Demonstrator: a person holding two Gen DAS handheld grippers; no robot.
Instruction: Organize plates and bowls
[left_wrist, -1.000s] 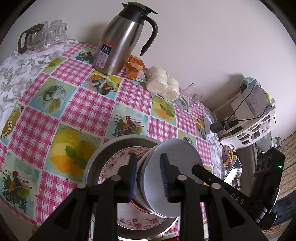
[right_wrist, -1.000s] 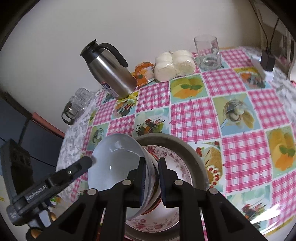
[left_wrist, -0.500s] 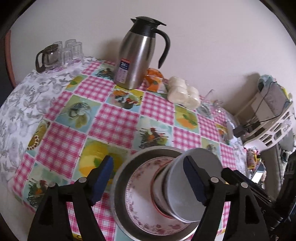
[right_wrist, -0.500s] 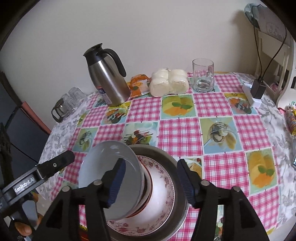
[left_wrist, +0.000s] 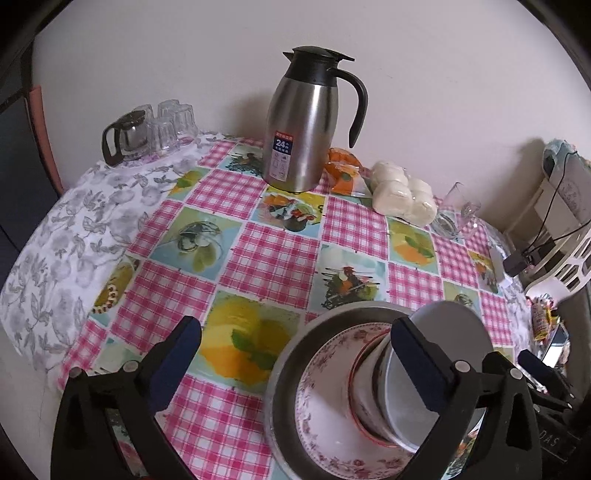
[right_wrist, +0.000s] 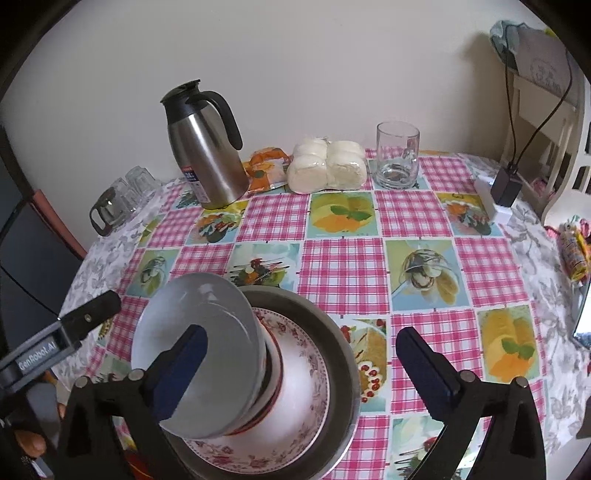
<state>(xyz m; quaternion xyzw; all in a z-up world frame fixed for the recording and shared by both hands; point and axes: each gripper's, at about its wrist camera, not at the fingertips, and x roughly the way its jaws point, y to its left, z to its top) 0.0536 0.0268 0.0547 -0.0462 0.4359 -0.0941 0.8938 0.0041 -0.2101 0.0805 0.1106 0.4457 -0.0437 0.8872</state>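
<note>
The tabletop (right_wrist: 343, 273) is round, under a pink-checked cloth with fruit and food pictures and a grey leafy cloth at its edges. Near its front edge sits a wide grey metal basin (right_wrist: 341, 354), and in it lies a floral-rimmed plate (right_wrist: 314, 373). On that plate rests a stack of bowls (right_wrist: 199, 350), tipped well over to one side, the white inside of the top bowl turned towards the right wrist camera.

The right gripper (right_wrist: 301, 363) has just been opening; its blue-padded fingers (right_wrist: 181, 369) now stand wide apart on either side of the stack, pressing on nothing. The left gripper (left_wrist: 295, 363) has also just been opening, and its fingers (left_wrist: 421, 363) are spread wide and hold nothing: one over the bowls, the other out over the cloth.

At the back, against the wall, stands a steel thermos jug (left_wrist: 306, 125) with a black lid and handle. Beside it lie an orange packet (right_wrist: 266, 170) and a bag of white buns (right_wrist: 327, 166), then a clear glass mug (right_wrist: 397, 155). Off to the far side are a small glass pot (left_wrist: 123, 136) and upturned glasses (left_wrist: 173, 122).
</note>
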